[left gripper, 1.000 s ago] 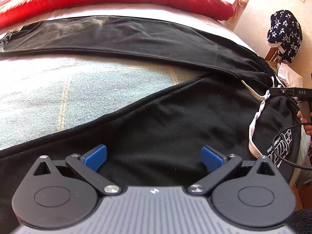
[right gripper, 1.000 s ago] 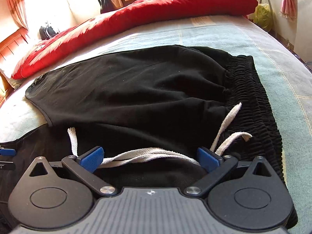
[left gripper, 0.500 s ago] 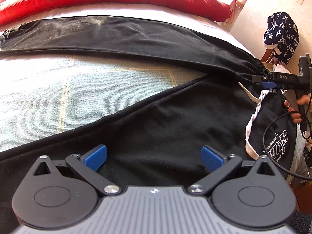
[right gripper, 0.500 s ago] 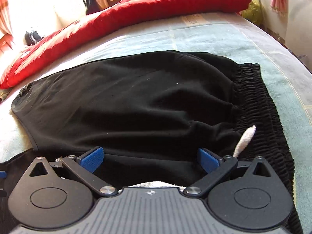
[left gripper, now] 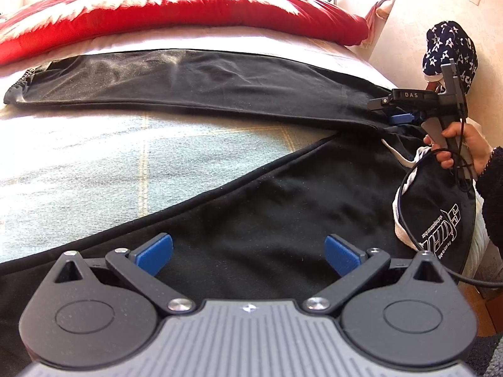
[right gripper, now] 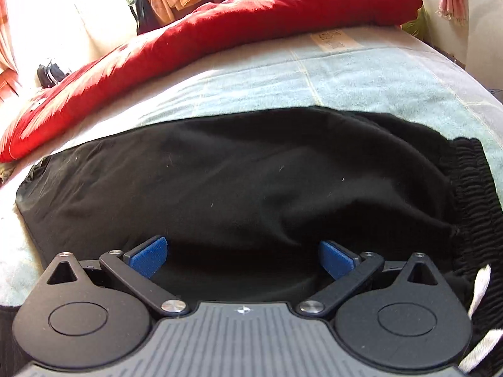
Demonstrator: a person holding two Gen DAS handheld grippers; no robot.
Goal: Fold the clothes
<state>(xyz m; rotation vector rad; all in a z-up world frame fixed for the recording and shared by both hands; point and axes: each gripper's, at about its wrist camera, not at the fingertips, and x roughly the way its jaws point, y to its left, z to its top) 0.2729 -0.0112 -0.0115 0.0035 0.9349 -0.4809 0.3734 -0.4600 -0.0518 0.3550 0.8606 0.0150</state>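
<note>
Comparing with a second ago, I see my right gripper (right gripper: 242, 259) has gone forward over the waist of the black trousers (left gripper: 267, 207): the white drawstring (right gripper: 479, 286) that lay between its blue pads now sits off to the right, beside the ribbed waistband (right gripper: 481, 201). From the left view that gripper has lifted up and in toward the crotch, with the person's hand (left gripper: 462, 144) on its grip. My left gripper (left gripper: 248, 253) has barely shifted over the near leg. Both claws stand wide open and hold nothing.

The trousers lie spread on the pale blue bed cover (left gripper: 110, 157), legs apart in a V, so I judge no fold is set yet and I'm lining up a grab.

Writing: "DAS" on the right gripper's body, and a white logo near the waist too warped to read.
</note>
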